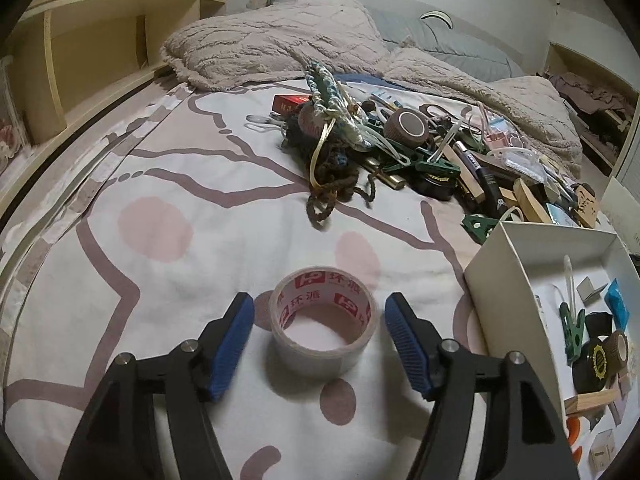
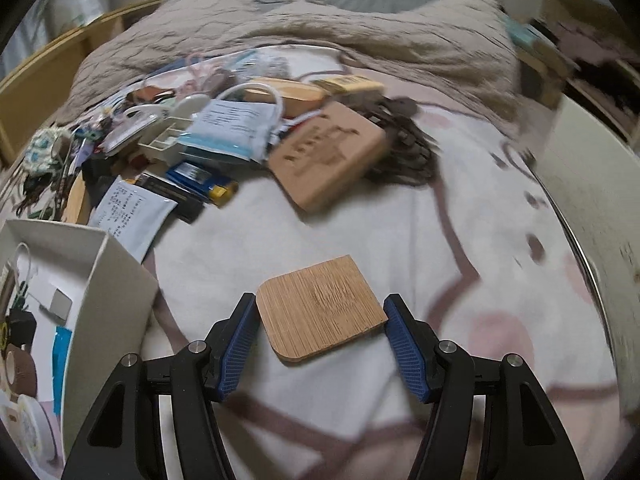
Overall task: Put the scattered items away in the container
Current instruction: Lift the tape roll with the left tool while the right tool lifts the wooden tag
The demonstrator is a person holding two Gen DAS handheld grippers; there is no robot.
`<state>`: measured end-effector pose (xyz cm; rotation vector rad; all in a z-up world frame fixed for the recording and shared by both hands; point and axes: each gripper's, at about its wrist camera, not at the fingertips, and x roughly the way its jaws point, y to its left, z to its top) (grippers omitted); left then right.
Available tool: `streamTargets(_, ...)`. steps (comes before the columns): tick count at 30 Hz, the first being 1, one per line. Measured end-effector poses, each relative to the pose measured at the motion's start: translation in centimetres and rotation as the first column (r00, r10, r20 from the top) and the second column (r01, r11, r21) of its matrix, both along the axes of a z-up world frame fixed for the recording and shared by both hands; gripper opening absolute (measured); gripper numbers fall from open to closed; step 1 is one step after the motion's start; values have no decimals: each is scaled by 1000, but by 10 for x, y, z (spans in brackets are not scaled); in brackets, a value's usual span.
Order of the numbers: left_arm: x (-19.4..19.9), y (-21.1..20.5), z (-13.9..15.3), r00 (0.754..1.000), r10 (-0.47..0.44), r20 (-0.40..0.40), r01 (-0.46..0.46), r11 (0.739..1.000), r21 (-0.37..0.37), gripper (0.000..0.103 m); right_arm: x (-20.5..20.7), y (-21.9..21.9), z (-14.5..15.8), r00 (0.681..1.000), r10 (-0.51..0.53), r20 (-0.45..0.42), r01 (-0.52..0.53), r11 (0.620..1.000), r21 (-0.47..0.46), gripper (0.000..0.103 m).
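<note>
A roll of clear packing tape [image 1: 324, 322] with red print lies on the bedsheet, between the fingers of my open left gripper [image 1: 320, 320], which do not touch it. A white box [image 1: 504, 276] at the right holds several small items. A heap of scattered items [image 1: 400, 144] lies beyond on the bed. In the right wrist view a thin square bamboo coaster [image 2: 320, 308] sits between the pads of my right gripper [image 2: 320, 312], which touch its two corners; it looks held slightly above the sheet. The white box [image 2: 108, 276] shows at the left.
A fluffy beige blanket [image 1: 280, 48] and grey pillows lie at the head of the bed. A wooden shelf [image 1: 100, 40] runs along the left. A larger wooden block [image 2: 328, 156], packets and a pill box lie in the pile. The bed's right edge [image 2: 580, 240] is close.
</note>
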<state>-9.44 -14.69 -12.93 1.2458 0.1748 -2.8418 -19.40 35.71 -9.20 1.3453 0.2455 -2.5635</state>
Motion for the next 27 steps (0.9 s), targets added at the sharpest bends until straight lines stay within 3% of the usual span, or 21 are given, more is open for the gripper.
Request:
streamTargets(8,0,2,-1,1000,-6,4,6,1000,-9,71,23,7,-3,998,-63,-11,63,998,15,67)
streamTargets(11,0,3,-1,1000,-7,4,7,1000,-11,72,29,5,-3,998,-59,-26,59,998,25,71)
streamTargets(20,-1,4,-1,1000,-8,6,9,1000,-15,73,44,-4,-1,999,24,-39,-24,1000,9,71)
streamTargets(27,-1,4,-1,1000,-9,6,9,1000,-15,74,28,6,7,1000,-9,-21,9,1000,-13,71)
